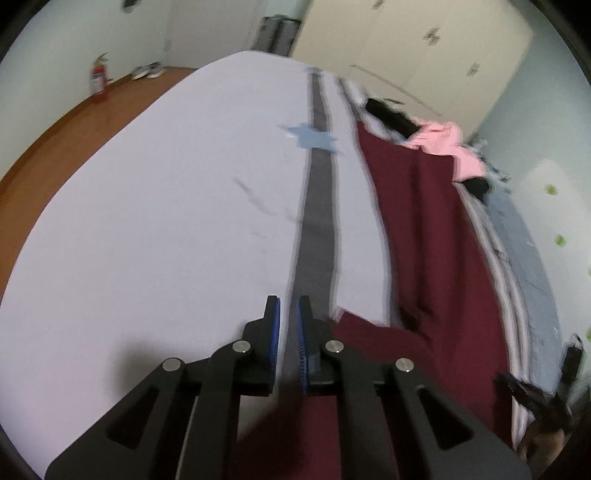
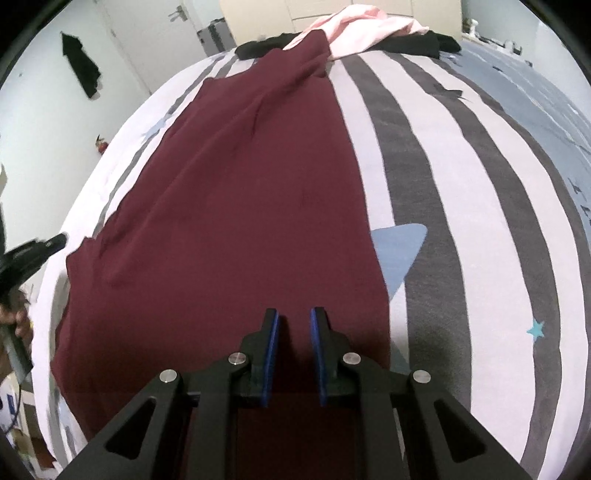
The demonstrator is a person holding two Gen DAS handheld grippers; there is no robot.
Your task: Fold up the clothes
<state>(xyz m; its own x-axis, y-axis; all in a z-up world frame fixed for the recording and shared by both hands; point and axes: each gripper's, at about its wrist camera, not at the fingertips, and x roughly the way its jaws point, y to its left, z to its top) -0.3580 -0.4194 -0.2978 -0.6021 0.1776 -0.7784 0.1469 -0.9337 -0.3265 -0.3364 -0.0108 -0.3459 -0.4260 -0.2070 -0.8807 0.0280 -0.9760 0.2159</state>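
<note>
A long maroon garment (image 2: 240, 184) lies spread flat on the striped bed sheet (image 2: 461, 184), its far end under a pink garment (image 2: 362, 29). My right gripper (image 2: 293, 314) hovers over its near end with the pads a little apart; I see flat maroon cloth in the gap, no fold pinched. My left gripper (image 1: 289, 301) is shut at the sheet beside the maroon garment (image 1: 424, 221), whose near corner lies just right of its fingers. I see only sheet in the thin slit between the pads. In the right wrist view the left gripper (image 2: 61, 238) sits at the cloth's left corner.
Pink (image 1: 443, 140) and black clothes (image 1: 388, 114) are piled at the bed's far end. A wide white stretch of sheet (image 1: 166, 203) lies left of the garment. Beyond the bed edge are wooden floor (image 1: 74, 129), a red fire extinguisher (image 1: 98, 79) and a wardrobe (image 1: 406, 44).
</note>
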